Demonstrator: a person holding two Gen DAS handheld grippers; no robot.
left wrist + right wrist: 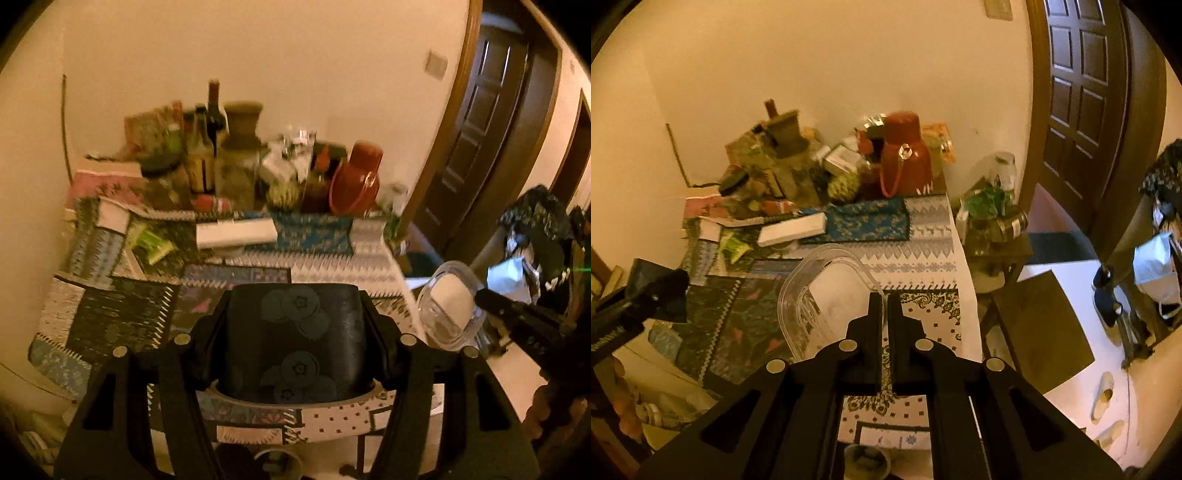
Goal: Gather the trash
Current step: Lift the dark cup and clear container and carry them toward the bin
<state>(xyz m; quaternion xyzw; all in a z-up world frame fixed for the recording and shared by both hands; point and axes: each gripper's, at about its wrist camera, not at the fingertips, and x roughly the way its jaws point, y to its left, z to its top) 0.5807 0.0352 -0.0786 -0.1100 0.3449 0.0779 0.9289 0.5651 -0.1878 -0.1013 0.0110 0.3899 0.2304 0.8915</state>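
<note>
The table (931, 229), covered in a patchwork of patterned cloths, filled the middle of both views, with a dark panelled door (1082, 92) at 1 o'clock in the right wrist view. A crowd of bottles and jars (221, 155) stood along the table's far edge at 12 o'clock, with a red flask (905, 155) at its right end and a white box (792, 229) lying just in front.

The left gripper (293, 343) had its jaws spread wide and pressed against both sides of a dark blueberry-printed cup (295, 332), held above the table's near edge. In the right wrist view this cup (659, 291) showed at 9 o'clock.

The right gripper (885, 314) had its jaws almost together, pinching the thin rim of a clear plastic container (827, 295), tilted above the table. In the left wrist view the container (452, 306) hung at 3 o'clock.
</note>
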